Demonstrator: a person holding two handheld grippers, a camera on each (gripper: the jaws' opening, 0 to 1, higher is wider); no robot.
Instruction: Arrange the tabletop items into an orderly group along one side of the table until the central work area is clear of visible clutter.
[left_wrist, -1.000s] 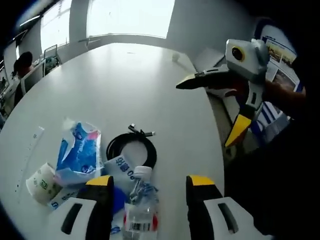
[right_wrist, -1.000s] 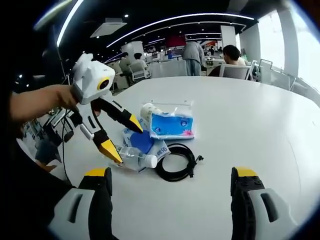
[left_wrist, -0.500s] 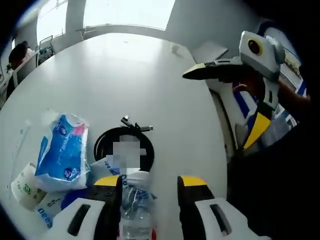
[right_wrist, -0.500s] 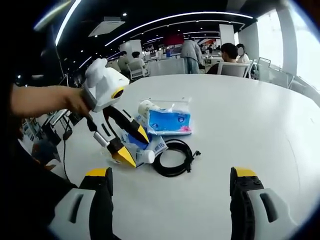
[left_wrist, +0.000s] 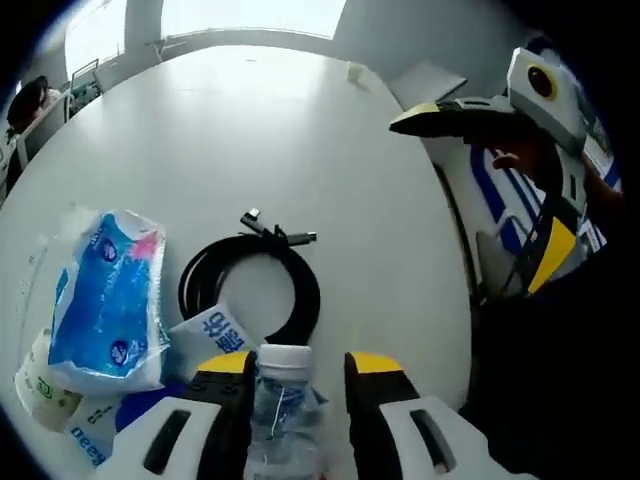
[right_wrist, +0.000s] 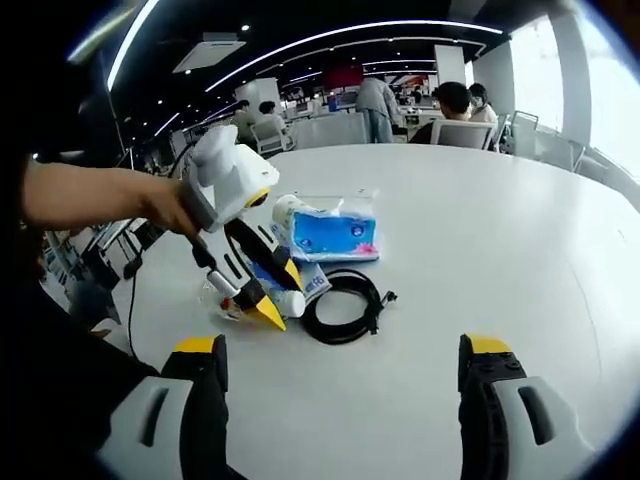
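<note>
The water bottle (left_wrist: 278, 420) runs off the bottom edge; whether the left claw (left_wrist: 287, 368) touches it is unclear.

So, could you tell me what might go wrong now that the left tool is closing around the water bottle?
1. The left tool straddles the water bottle near its cap; gripped that high, the bottle may pivot or slip when lifted.
2. The bottle lies among a blue pouch and tissue pack, so dragging it could scatter them.
3. The coiled black cable lies just ahead and may snag.
</note>
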